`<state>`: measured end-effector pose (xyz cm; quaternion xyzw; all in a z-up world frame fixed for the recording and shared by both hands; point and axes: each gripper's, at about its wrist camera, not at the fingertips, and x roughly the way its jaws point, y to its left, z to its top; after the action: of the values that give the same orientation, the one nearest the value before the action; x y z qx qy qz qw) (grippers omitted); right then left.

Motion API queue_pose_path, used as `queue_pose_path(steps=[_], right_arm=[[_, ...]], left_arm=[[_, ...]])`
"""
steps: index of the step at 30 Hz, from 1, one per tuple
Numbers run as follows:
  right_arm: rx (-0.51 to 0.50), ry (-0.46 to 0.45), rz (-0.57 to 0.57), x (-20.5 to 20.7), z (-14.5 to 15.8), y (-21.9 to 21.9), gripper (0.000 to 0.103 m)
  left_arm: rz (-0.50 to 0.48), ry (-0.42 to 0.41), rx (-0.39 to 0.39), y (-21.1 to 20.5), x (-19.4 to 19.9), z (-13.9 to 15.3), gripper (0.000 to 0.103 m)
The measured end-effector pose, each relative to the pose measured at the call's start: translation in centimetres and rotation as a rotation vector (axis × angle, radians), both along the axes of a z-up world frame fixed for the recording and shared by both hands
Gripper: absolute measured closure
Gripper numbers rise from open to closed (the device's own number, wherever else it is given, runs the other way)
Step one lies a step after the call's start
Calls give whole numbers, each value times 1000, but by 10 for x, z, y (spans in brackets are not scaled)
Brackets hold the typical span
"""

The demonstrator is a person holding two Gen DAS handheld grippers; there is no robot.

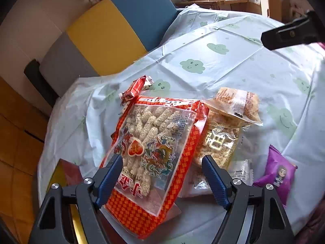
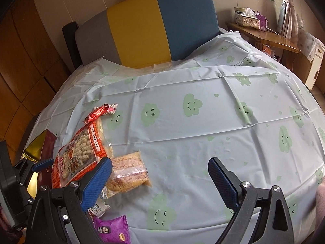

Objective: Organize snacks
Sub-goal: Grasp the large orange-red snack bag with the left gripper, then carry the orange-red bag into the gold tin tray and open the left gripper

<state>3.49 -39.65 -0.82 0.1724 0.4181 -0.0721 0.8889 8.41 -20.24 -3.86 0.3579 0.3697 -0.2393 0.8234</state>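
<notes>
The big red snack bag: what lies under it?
The big red snack bag overlaps a clear bag of puffed snacks at its right edge. Anything beneath its middle is covered.

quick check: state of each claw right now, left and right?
Left claw: open, astride the big red snack bag, pads not pressing it.
Right claw: open, empty, above the tablecloth.

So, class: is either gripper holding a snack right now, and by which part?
Neither. The left gripper straddles the red sesame-stick bag, jaws apart and not pressing it; the right gripper is open over bare tablecloth.
</notes>
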Motion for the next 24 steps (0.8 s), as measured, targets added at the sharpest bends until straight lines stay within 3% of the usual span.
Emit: queue_pose_path(steps=[5,6,7,10,13,24], right_arm=[[4,-11,15,0,2,3,6],[6,-13,18,-1,3,3,6],[6,-13,20,-1,3,3,6],[-5,-18,21,-1,4,5,6],[-29,-21,20,-1,5,7,6],[-58,-7,18,-1,3,8,6]], left_arm=[[-25,5,-1,-12,9,-4,42],[-35,32,-17,-13,11,-4,66],[-34,56,-26,-16,10,-5,102],[-2,48,-100,-9,13,5,103],[44,97,-196,5,21,20,103],[247,177,-599,97,56,120,103]])
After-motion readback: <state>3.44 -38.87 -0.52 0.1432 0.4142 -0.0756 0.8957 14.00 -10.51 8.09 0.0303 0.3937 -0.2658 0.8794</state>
